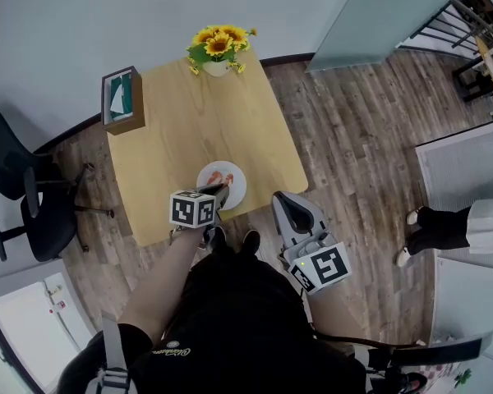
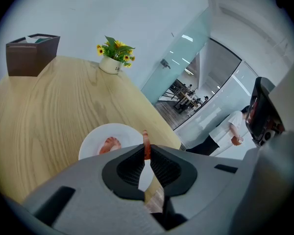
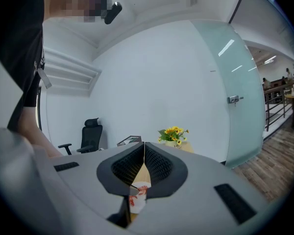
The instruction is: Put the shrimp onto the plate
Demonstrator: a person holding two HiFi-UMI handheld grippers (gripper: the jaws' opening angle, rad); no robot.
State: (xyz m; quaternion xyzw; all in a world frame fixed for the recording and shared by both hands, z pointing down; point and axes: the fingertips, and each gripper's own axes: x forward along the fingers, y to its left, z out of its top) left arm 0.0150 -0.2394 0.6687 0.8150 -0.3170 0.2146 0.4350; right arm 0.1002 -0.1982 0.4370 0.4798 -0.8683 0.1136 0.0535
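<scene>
At a light wood table point(image 1: 189, 130), your L gripper point(image 2: 146, 151) pinches a thin orange shrimp point(image 2: 145, 137) betw. its nearly closed jaws. One end pokes up past the pads. The gripper is held just over the near rim of the white plate point(image 2: 93, 143). A second shrimp point(image 2: 109, 144) already lies curled on that plate, left of the held one in the L gripper view. The plate sits near the table's front edge, on your side.

Your R gripper point(image 3: 144, 144) hangs off the table, over the wood-plank floor point(image 1: 353, 138), jaws pressed together w/ nothing betw. them.

At the table's far edge stands a pot of yellow flowers point(image 1: 218, 49). A brown tissue box point(image 1: 122, 98) is on the far-left corner. A black office chair point(image 1: 25, 195) stands left of the table. A person in white point(image 1: 476, 224) stands at right, well apart.
</scene>
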